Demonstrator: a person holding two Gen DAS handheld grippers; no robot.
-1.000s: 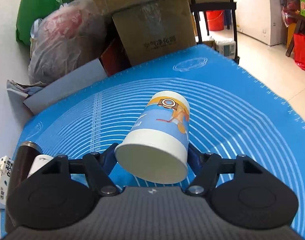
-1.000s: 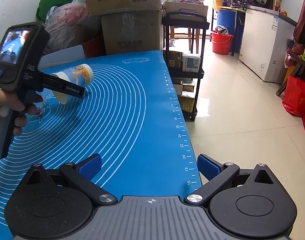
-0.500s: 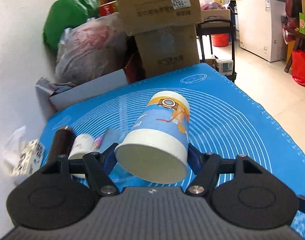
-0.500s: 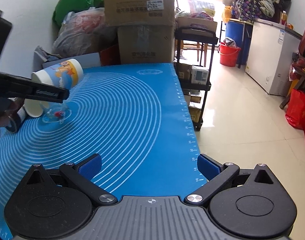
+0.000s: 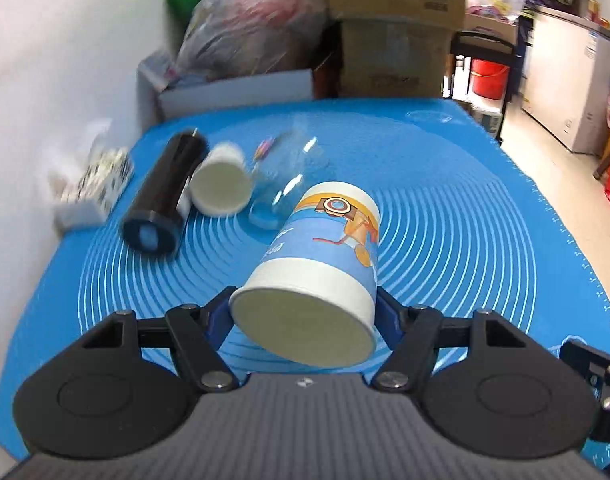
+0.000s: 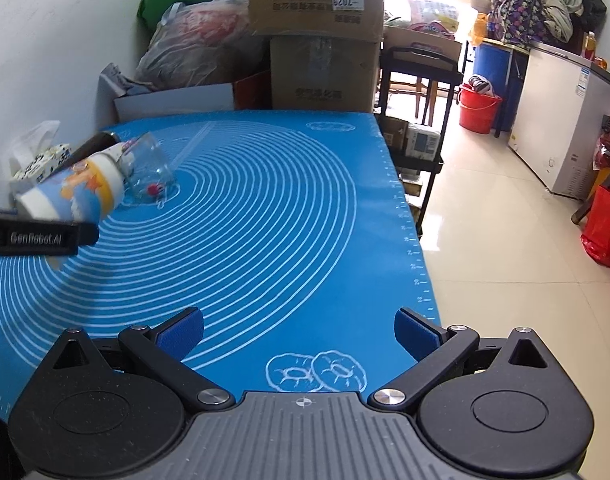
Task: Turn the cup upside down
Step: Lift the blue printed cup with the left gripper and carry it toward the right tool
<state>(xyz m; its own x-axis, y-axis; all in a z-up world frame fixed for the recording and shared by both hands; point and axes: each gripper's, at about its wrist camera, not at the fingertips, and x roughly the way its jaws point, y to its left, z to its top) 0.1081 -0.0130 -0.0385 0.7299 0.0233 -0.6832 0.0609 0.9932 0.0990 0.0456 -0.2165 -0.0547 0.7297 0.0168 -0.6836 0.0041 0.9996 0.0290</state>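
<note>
My left gripper (image 5: 303, 312) is shut on a blue and white paper cup (image 5: 325, 256) with an orange cartoon print. It grips the cup near its wide end, which faces the camera, and the cup lies tilted in the air above the blue mat (image 5: 465, 220). In the right wrist view the cup (image 6: 71, 194) shows at the far left, held by the left gripper's black finger (image 6: 37, 236). My right gripper (image 6: 299, 330) is open and empty, low over the mat's near edge (image 6: 265, 240).
On the mat's left side lie a black cylinder (image 5: 165, 196), a white cup on its side (image 5: 221, 184) and a clear glass (image 5: 289, 176). A tissue pack (image 5: 93, 184) sits by the wall. Cardboard boxes (image 6: 321, 36) and bags stand behind. The mat's right edge drops to the floor (image 6: 505, 220).
The left gripper has risen and drawn back with the cup, bringing the black cylinder, white cup and glass into its view. The right gripper has drawn back a little.
</note>
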